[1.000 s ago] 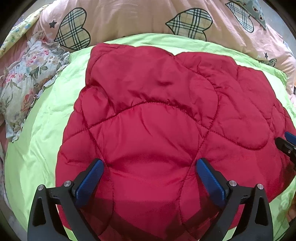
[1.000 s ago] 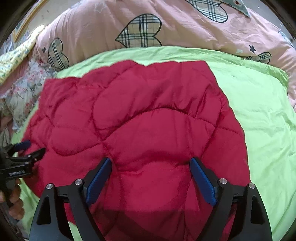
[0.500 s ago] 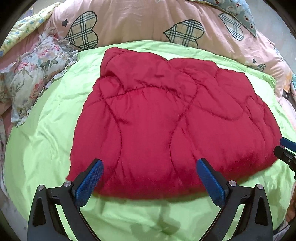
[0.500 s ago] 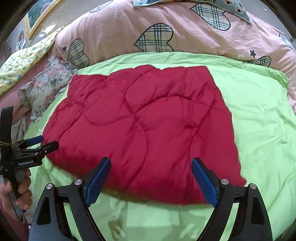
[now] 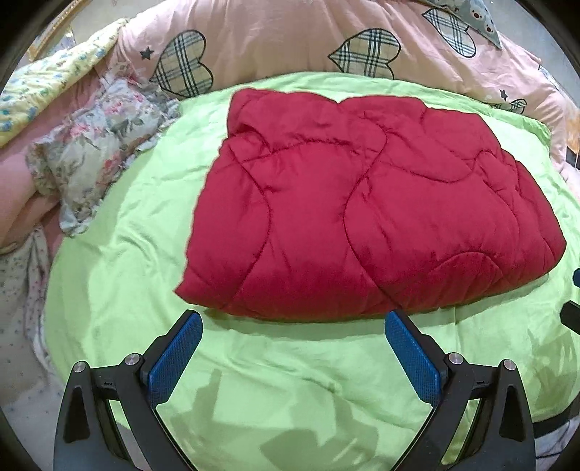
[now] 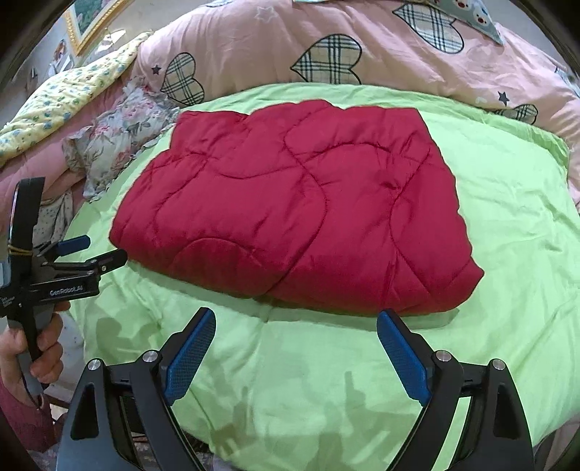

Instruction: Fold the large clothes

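A red quilted jacket [image 5: 362, 217] lies folded into a flat bundle on the green bedspread [image 5: 272, 380]; it also shows in the right wrist view [image 6: 301, 210]. My left gripper [image 5: 290, 326] is open and empty, a little in front of the jacket's near edge, not touching it. It appears from the side in the right wrist view [image 6: 98, 253], held in a hand. My right gripper [image 6: 295, 322] is open and empty, just short of the jacket's near edge. Its tip shows at the right edge of the left wrist view [image 5: 574, 308].
A pink duvet with plaid hearts [image 5: 326, 40] is piled behind the bedspread. A floral cushion [image 5: 94, 152] and a yellow flowered pillow [image 5: 47, 87] lie at the left. A framed picture [image 6: 90, 18] hangs at the far left. Bare green bedspread [image 6: 326, 391] lies below both grippers.
Both grippers have drawn back from over the jacket toward the near side of the bed. The jacket now lies whole and folded in front of them, untouched.
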`<action>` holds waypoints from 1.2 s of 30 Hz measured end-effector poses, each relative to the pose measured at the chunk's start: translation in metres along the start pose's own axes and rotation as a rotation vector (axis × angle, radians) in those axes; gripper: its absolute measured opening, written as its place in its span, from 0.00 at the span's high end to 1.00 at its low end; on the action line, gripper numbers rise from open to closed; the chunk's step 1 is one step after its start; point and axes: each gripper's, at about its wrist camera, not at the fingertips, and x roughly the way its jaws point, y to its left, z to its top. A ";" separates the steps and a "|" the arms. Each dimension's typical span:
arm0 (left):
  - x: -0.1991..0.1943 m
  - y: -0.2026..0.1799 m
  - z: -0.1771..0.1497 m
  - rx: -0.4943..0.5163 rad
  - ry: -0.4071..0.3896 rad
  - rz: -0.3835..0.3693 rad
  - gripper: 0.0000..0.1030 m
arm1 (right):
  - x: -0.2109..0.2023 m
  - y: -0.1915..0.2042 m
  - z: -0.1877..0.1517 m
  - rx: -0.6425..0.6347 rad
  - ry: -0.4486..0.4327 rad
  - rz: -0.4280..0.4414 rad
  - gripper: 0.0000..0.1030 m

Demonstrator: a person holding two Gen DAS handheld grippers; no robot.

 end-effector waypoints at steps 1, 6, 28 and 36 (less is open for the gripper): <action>-0.004 -0.001 0.000 0.003 -0.007 0.008 0.01 | -0.004 0.002 0.000 -0.006 -0.007 0.003 0.10; -0.024 -0.006 -0.001 0.007 -0.039 0.027 0.01 | -0.020 0.015 0.007 -0.038 -0.044 -0.001 0.06; -0.023 -0.002 0.017 0.001 -0.053 0.004 0.01 | -0.003 0.016 0.038 -0.035 -0.045 -0.012 0.05; -0.016 -0.003 0.024 0.002 -0.048 0.003 0.01 | 0.002 0.011 0.044 -0.020 -0.036 -0.009 0.05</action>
